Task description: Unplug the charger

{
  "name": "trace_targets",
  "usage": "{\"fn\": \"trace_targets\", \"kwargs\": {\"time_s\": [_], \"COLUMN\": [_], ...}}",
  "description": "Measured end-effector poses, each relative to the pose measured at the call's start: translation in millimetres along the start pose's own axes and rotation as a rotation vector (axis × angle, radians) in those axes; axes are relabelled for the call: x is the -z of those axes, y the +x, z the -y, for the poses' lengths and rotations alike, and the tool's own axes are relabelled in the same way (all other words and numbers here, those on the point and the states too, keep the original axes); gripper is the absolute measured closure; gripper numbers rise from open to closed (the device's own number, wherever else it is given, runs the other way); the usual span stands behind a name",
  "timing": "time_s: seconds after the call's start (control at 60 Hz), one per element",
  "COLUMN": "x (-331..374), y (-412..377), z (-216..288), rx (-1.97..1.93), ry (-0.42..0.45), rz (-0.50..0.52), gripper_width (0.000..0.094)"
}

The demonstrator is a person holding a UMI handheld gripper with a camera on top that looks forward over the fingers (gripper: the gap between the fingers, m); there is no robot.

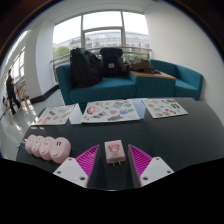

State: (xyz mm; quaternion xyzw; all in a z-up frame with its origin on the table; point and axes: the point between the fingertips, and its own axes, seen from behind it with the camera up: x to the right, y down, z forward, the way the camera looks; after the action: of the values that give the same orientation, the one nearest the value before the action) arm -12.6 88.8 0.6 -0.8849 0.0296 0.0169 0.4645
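Observation:
A small beige charger cube [114,151] with a pink cartoon figure on top lies on the dark table [185,130]. Its two metal prongs point back toward me and are bare, in no socket. My gripper [113,148] is open. The charger lies between the pink pads near the fingertips, with a gap at each side. A pink lumpy object [48,148], perhaps a power strip, lies on the table just left of the left finger [84,162].
Several printed sheets [112,110] lie in a row across the table beyond the charger. Behind the table stands a teal sofa [185,78] with black backpacks [85,65] on it. A person [12,90] stands at the far left by the windows.

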Motion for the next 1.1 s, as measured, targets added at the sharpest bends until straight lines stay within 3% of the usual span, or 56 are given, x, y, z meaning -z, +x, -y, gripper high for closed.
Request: {"fn": "trace_targets", "kwargs": {"time_s": [0.183,0.433,0.667,0.9,1.1], "x": [58,189,282,328,362], "y": [-4,-7,-2,-5,-4], "z": [43,88,56,-4,-14], "rx": [0.01,-0.006,0.004,0.039,0.051], "ry": [0.096,0.228,0.263,0.224,0.249], "rz": [0.007,0.048,0.035,0.028,0.03], "gripper_width": [0.0256,0.0239,0.0202,0.0167,0.0164]}}
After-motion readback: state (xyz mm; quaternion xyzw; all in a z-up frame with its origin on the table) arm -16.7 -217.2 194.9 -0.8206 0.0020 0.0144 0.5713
